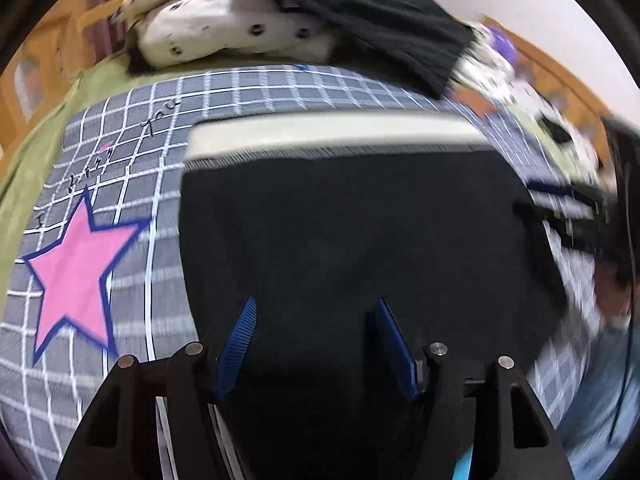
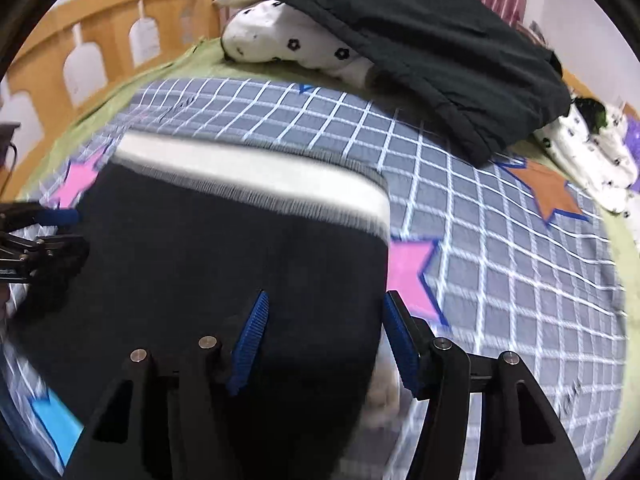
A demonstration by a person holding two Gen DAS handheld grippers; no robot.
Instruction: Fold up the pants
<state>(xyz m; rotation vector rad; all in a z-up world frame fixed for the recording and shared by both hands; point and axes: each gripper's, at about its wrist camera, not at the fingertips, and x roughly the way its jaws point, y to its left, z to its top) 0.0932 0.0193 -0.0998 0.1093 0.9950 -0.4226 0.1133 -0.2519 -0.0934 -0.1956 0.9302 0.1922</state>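
Now I see the black pants with a cream waistband [image 1: 360, 240] lying flat on the grey checked bedspread with pink stars [image 1: 120, 152]. My left gripper [image 1: 316, 344] hangs above the dark cloth, jaws wide apart, holding nothing. My right gripper [image 2: 324, 340] is also wide open and empty, over the right edge of the pants. Behind, a black garment [image 2: 440, 52] lies over spotted white pillows [image 2: 280, 40].

Pants [image 2: 224, 264] cover bed centre. Open checked blanket [image 2: 500, 240] to right, passable. Far edge blocked: dark garment [image 2: 432, 52] draped over spotted pillow [image 2: 288, 40]. Wooden headboard [image 2: 100, 36] beyond.
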